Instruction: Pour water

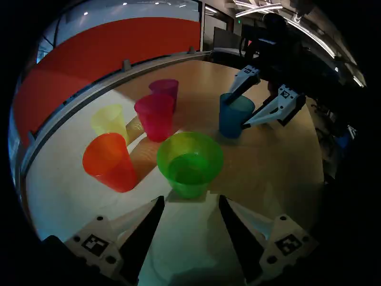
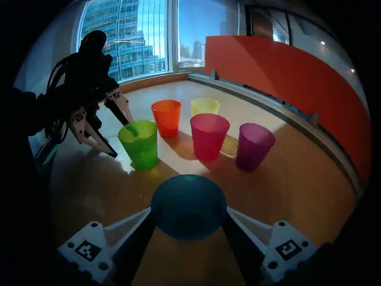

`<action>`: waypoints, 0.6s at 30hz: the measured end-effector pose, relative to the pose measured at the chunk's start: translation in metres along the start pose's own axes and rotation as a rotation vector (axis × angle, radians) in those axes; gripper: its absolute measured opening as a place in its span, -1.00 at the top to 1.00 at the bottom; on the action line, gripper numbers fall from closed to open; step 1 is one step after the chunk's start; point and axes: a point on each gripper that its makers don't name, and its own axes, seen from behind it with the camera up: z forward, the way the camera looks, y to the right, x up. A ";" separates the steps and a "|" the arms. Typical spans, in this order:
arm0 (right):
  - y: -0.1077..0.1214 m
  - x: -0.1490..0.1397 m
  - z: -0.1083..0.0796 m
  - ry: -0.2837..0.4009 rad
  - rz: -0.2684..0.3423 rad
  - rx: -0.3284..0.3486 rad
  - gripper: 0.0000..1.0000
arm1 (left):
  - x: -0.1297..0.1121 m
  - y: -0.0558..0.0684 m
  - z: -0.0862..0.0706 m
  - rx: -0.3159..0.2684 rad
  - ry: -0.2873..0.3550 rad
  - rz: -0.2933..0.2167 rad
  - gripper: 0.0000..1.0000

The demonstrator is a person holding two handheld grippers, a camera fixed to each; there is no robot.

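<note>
Blue cup pinched in right gripper, left gripper jaws spread beside green cup

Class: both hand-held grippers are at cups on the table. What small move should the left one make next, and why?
Probably close the left hand-held gripper on the green cup: its fingers stand open either side of the cup's base, gaps showing, so nothing is gripped yet for pouring.

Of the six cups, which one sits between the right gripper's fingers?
The blue cup, the only blue one; the green cup stands before the left gripper instead.
</note>
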 end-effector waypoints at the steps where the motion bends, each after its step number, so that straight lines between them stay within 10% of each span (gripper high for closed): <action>1: 0.000 -0.001 0.000 -0.001 0.000 -0.002 -0.82 | 0.000 0.000 -0.001 0.001 0.000 -0.001 -0.69; 18: -0.001 -0.009 -0.014 -0.006 0.003 -0.043 -1.00 | -0.004 -0.003 -0.023 0.029 0.032 -0.044 -0.69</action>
